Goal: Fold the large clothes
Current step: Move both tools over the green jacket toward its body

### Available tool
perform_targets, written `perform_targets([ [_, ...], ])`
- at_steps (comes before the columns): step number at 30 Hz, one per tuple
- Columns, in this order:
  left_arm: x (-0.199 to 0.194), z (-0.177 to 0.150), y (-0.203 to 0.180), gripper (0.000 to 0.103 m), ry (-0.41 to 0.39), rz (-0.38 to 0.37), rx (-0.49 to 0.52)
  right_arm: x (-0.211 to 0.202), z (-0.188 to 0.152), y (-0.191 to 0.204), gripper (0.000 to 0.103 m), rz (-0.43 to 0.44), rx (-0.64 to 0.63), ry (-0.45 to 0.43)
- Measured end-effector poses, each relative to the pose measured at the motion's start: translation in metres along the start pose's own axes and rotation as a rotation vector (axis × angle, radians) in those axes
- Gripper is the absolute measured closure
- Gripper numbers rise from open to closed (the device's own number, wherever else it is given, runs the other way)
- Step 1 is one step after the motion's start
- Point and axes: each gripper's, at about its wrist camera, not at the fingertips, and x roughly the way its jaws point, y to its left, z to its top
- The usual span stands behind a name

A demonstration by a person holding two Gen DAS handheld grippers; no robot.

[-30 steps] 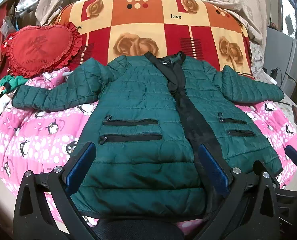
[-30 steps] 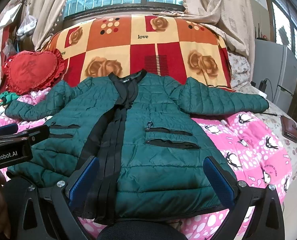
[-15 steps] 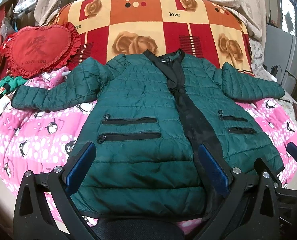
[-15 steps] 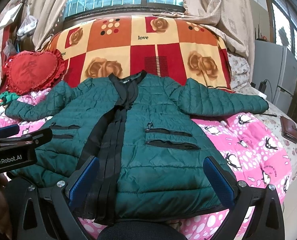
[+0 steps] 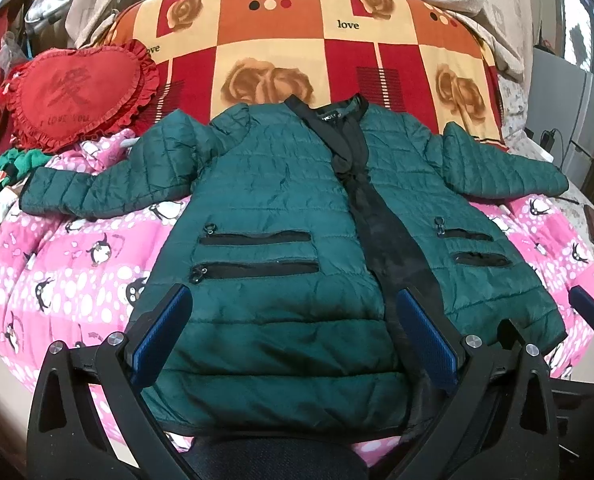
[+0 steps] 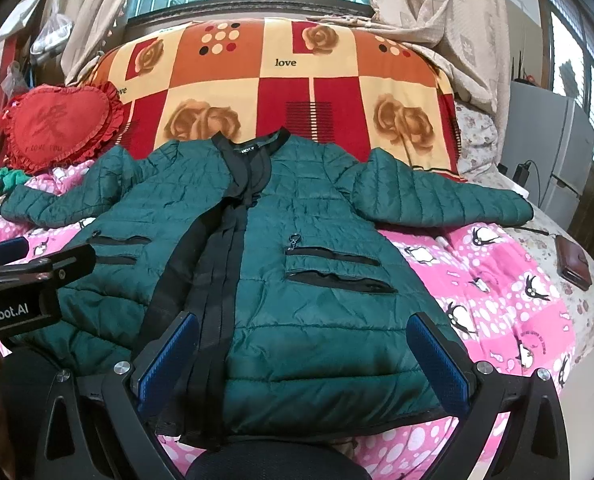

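A dark green quilted jacket (image 5: pixel 281 216) (image 6: pixel 309 240) with black front trim lies flat and face up on a pink penguin bedspread (image 5: pixel 69 264), both sleeves spread out sideways. My left gripper (image 5: pixel 293 340) hovers open over the jacket's bottom hem, left of the black placket, holding nothing. My right gripper (image 6: pixel 305 360) is open above the hem of the right front panel, also with nothing between its blue pads. The left gripper's body (image 6: pixel 25 284) shows at the left edge of the right wrist view, and a right gripper finger (image 5: pixel 589 312) shows in the left wrist view.
A red heart cushion (image 5: pixel 77 92) leans at the back left beside a red-orange rose blanket (image 5: pixel 317 52). A brown wallet (image 6: pixel 573 264) lies on the bed's right side. White appliances (image 6: pixel 553 160) stand right, curtains and a window behind.
Both grippers drifted slightly; the view has shifted a little with the jacket sitting marginally higher in the left wrist frame. The jacket itself has not moved.
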Motion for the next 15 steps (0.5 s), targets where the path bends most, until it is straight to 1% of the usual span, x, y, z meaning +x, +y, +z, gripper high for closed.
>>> perform_targets([
  [4,0.000,0.001,0.002,0.000,0.005,-0.004,-0.010,0.000,0.001,0.000,0.000,-0.003,0.004,0.009],
  [6,-0.002,0.002,0.005,0.000,0.002,-0.005,-0.027,0.002,0.002,0.001,0.000,-0.005,-0.001,0.033],
  [9,-0.003,0.008,0.013,0.000,0.009,-0.007,-0.056,0.008,0.007,-0.002,0.000,0.015,0.010,0.068],
  [12,0.000,0.021,0.023,0.000,0.004,-0.009,-0.088,0.012,0.016,-0.005,0.000,0.038,0.026,0.075],
  [15,0.005,0.041,0.030,0.000,-0.026,0.020,-0.083,0.017,0.032,-0.004,0.000,0.040,0.029,0.061],
])
